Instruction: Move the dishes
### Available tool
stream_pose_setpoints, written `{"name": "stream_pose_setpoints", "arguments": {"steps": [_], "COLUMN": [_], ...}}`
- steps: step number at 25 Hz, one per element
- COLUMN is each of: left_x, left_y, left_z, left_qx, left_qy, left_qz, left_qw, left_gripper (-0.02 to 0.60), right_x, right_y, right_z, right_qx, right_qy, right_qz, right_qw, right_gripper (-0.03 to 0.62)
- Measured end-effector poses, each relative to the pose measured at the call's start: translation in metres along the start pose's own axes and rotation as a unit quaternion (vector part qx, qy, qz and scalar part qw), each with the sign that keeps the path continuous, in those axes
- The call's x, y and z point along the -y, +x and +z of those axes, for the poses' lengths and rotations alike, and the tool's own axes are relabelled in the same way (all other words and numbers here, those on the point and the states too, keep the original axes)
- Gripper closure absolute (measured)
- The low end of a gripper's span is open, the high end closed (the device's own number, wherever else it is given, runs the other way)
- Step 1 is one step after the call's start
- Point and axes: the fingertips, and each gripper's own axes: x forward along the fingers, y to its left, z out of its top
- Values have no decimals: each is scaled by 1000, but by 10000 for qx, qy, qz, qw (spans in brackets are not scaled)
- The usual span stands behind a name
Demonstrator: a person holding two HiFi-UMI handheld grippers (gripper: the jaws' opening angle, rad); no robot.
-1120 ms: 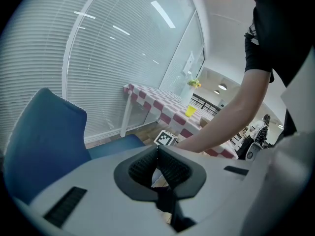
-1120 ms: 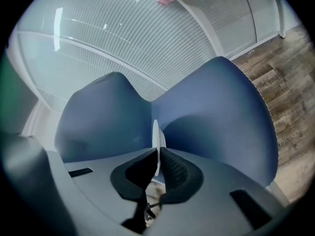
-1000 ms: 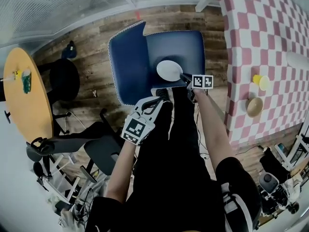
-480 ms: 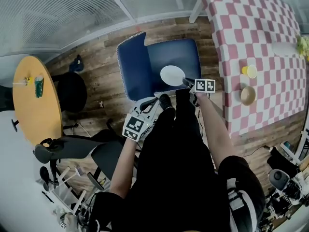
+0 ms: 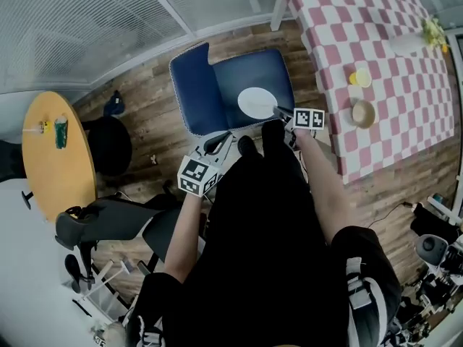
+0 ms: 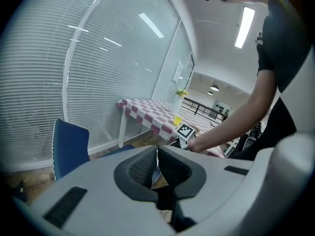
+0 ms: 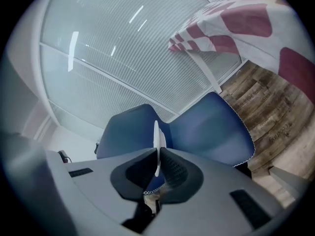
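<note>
The white plate (image 5: 257, 103) is gripped at its near rim by the right gripper (image 5: 281, 111), whose jaws are clenched on it; in the right gripper view the plate (image 7: 156, 136) is seen edge-on as a thin white line rising from between the ribbed pads (image 7: 172, 167), with the blue chair (image 7: 202, 127) behind it. From the head view the plate is seen over the seat of the blue chair (image 5: 224, 85), towards the seat's right side; whether it rests on the seat or is held clear of it cannot be told from above. The left gripper (image 5: 217, 143) is held apart from the plate, to the left of the person's legs and near the chair's front edge; in the left gripper view its jaws are seen brought together at the tips, with nothing caught between them. The red-and-white checked table (image 5: 362, 27) stands to the right of the chair, and a yellow cup (image 5: 359, 78) and a tan bowl (image 5: 362, 113) are set on it close to its near edge, the bowl just beside the cup. A round yellow-topped table (image 5: 54, 165) is seen well apart at the left, with a green cup (image 5: 61, 131) on it; a black stool (image 5: 108, 144) is placed between that table and the chair.
</note>
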Motion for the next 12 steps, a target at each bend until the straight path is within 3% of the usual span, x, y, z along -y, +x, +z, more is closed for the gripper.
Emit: {"name": "stream_pose_setpoints", "arguments": {"steps": [6,12], "left_x": [31,67], "left_y": [-3,-1], "left_z": [-3,6], "left_qx": [-121,-97], "left_qy": [186,311], "left_qz": [-258,-468], "left_qw": [9994,9984], "left_gripper": [555,555], "right_x": [-10,-13], "right_y": [-41,-82], "right_z": [-14,-34], "right_qx": [460,572], "right_qy": [299,332], "right_qz": [30,39], "right_qw": [9985,9978], "right_gripper": [560,560]}}
